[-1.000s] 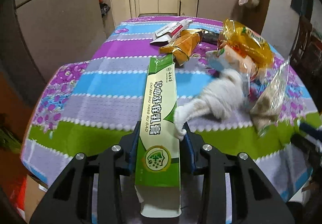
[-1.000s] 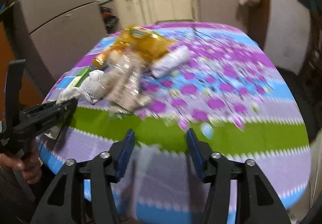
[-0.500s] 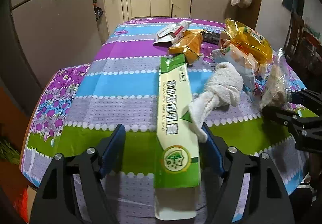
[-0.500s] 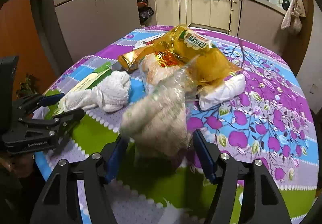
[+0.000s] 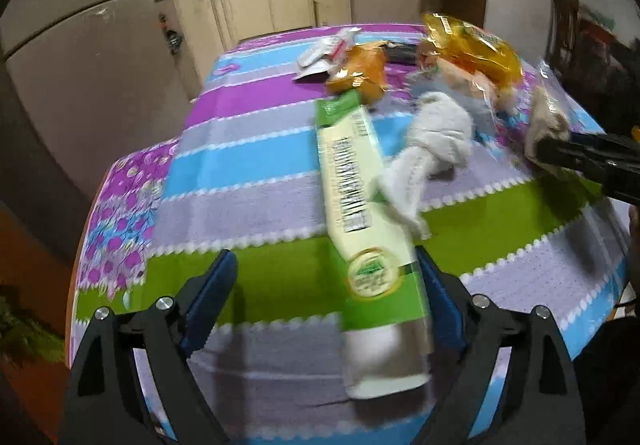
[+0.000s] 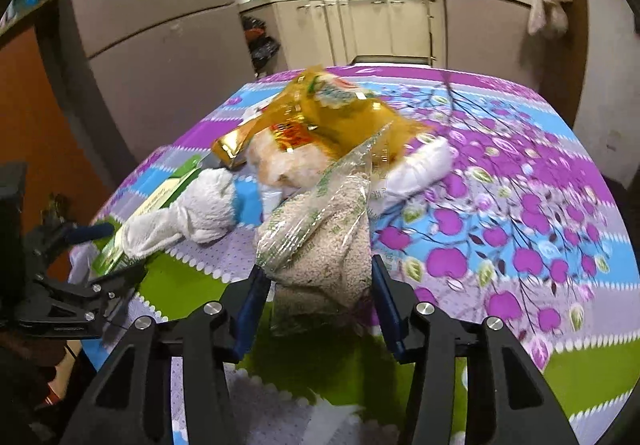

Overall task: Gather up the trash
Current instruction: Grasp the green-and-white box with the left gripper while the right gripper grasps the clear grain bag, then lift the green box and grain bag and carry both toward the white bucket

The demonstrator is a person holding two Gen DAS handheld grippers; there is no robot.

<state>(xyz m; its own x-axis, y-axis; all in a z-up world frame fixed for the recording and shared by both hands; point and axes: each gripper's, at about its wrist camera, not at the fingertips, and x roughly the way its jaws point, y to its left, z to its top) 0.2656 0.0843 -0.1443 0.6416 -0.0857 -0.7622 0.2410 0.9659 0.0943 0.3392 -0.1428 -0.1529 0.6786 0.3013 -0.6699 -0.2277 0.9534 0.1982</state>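
A long green and white carton (image 5: 360,213) lies on the striped tablecloth, its near end against the right finger of my left gripper (image 5: 326,305), which is wide open around it. A white cloth (image 5: 432,149) rests on the carton's right side. My right gripper (image 6: 314,297) is open, its fingers on either side of a clear bag of grain (image 6: 324,245). Yellow snack wrappers (image 6: 332,113) and a white roll (image 6: 416,169) lie behind the bag. The carton (image 6: 160,197) and the left gripper (image 6: 76,285) show at the left of the right wrist view.
An orange wrapper (image 5: 360,73) and a white and red box (image 5: 328,49) lie farther back on the table (image 5: 248,173). Kitchen cabinets (image 5: 280,5) and a fridge (image 5: 80,77) stand behind. The near table edge is just below both grippers.
My left gripper let go of the carton and opened wide; the carton now lies tilted toward its right finger. My right gripper moved in around the grain bag.
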